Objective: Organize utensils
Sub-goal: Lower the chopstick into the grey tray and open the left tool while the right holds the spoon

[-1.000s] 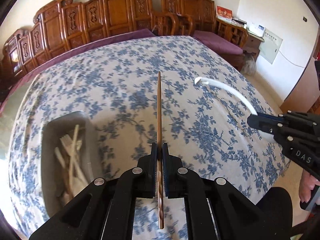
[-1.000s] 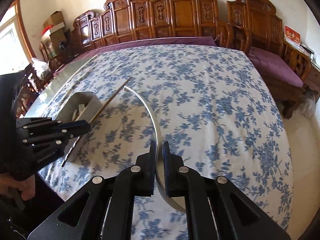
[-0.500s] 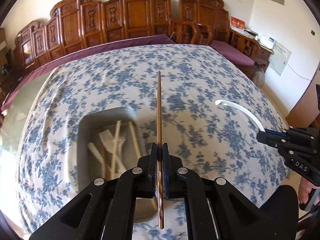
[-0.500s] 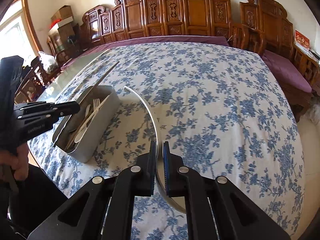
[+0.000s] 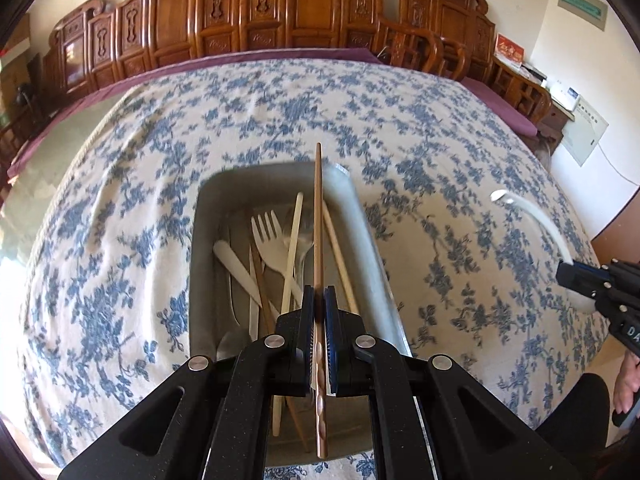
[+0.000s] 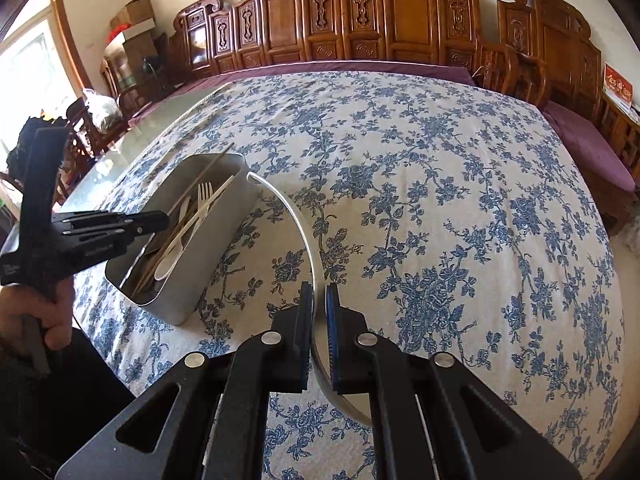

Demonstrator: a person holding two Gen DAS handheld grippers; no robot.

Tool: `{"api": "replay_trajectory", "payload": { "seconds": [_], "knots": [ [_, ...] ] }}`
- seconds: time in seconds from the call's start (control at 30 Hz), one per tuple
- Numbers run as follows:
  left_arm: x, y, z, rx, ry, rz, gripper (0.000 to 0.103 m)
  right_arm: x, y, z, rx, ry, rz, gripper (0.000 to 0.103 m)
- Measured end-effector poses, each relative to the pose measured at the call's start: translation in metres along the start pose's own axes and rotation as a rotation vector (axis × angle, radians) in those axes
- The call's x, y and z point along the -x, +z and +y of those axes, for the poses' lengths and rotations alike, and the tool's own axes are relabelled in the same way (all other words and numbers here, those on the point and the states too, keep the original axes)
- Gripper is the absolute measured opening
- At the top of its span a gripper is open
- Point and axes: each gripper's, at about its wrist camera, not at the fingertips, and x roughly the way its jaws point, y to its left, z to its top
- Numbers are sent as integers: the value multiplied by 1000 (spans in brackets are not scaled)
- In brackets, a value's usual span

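Note:
My left gripper [image 5: 319, 294] is shut on a brown wooden chopstick [image 5: 318, 220] and holds it lengthwise above the grey metal utensil box [image 5: 372, 248]. The box holds a white plastic fork [image 5: 269, 236], a white knife, a spoon and several chopsticks. My right gripper [image 6: 319, 292] is shut on a metal spoon handle [image 6: 298, 216] whose tip points toward the box's right wall [image 6: 224, 232]; the bowl lies hidden under the fingers. The right gripper also shows at the right edge of the left wrist view [image 5: 568, 276]. The left gripper shows above the box in the right wrist view [image 6: 160, 219].
The table [image 6: 440, 200] carries a blue floral cloth. Carved wooden chairs [image 6: 360, 20] line its far side, with a purple-cushioned bench [image 6: 588, 152] to the right. Cardboard boxes [image 6: 132, 28] and a window stand at the far left. The person's hand [image 6: 44, 312] grips the left tool.
My left gripper has swung left with the chopstick, from over the bare cloth to directly over the box. My right gripper with the spoon has stayed nearly still, its tip now close to the box.

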Motion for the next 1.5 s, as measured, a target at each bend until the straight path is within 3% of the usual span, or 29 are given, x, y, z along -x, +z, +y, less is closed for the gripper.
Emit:
{"api": "replay_trajectory", "payload": {
  "seconds": [0.7, 1.07, 1.5],
  "knots": [
    [-26, -8, 6, 20, -49, 78, 4, -16, 4, 10, 10, 4, 26, 8],
    [4, -9, 15, 6, -20, -16, 4, -15, 14, 35, 8, 34, 16, 8],
    [44, 0, 52, 29, 45, -132, 4, -28, 36, 99, 28, 130, 13, 8]
  ]
}}
